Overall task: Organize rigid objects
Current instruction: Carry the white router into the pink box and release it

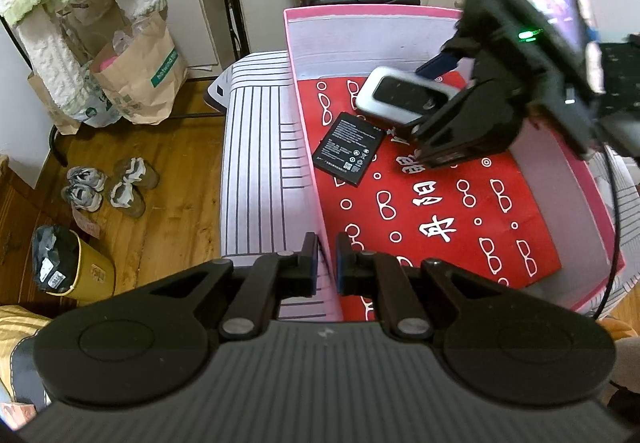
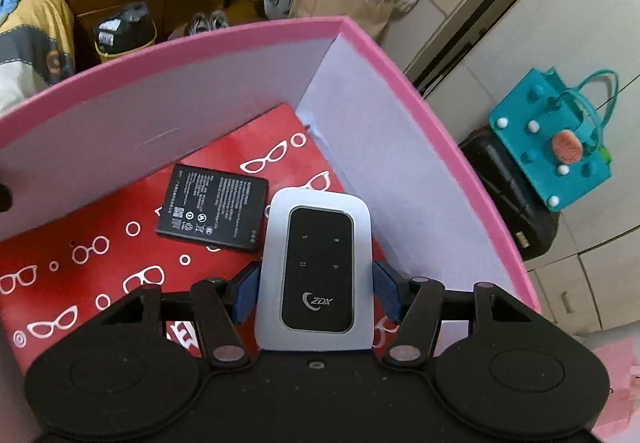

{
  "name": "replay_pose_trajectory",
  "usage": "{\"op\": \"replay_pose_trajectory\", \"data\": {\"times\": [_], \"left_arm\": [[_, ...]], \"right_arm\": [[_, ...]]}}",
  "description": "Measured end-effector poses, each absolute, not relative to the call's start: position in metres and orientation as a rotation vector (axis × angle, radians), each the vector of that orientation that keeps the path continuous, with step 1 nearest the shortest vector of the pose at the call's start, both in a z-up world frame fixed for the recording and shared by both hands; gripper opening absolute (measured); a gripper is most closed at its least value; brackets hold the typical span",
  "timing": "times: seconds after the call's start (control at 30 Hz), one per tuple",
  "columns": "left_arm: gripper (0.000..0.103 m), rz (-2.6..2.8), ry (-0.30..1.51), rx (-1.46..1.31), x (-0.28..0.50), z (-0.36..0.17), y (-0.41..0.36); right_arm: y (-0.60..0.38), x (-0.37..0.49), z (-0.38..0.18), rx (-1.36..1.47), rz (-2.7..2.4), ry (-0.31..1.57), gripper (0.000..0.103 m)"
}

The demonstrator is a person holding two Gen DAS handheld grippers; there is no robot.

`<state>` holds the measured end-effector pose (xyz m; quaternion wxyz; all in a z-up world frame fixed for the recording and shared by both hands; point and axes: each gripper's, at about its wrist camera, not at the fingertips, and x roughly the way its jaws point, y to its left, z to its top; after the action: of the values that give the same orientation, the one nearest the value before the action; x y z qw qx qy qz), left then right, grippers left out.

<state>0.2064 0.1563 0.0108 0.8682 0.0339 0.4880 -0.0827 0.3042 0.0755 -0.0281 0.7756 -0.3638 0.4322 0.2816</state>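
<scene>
The right gripper (image 2: 316, 289) grasps a white pocket router (image 2: 316, 267) by its long sides, holding it above the red paper (image 2: 80, 235) lining the pink box (image 2: 240, 39). A black battery (image 2: 214, 209) lies flat on the paper just beside the router. The left gripper (image 1: 326, 263) is clenched on the box's near left wall.

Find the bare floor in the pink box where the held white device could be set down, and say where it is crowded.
Free: the red glasses-print liner between the black battery and the pink box's near wall. Crowded: the far corner, where the battery lies beside the white device held in the right gripper.
</scene>
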Motion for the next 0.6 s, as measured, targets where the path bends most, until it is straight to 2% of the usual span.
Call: {"op": "replay_pose_trajectory", "data": {"times": [0.23,0.3,0.33,0.6], "left_arm": [[0.008,-0.187,1.02,0.083,0.206,0.011,0.155],[0.008,-0.186,1.02,0.083,0.206,0.012,0.155],[0.008,-0.186,1.018,0.083,0.206,0.012,0.155],[0.009,-0.189,1.017,0.076,0.206,0.013,0.157]], "right_arm": [[0.082,0.302,-0.034,-0.824,0.624,0.977,0.065],[0.079,0.301,-0.03,-0.799,0.639,0.967,0.069],[0.074,0.302,-0.026,-0.769,0.654,0.959,0.075],[-0.014,0.269,0.057,-0.332,0.708,0.779,0.077]]}}
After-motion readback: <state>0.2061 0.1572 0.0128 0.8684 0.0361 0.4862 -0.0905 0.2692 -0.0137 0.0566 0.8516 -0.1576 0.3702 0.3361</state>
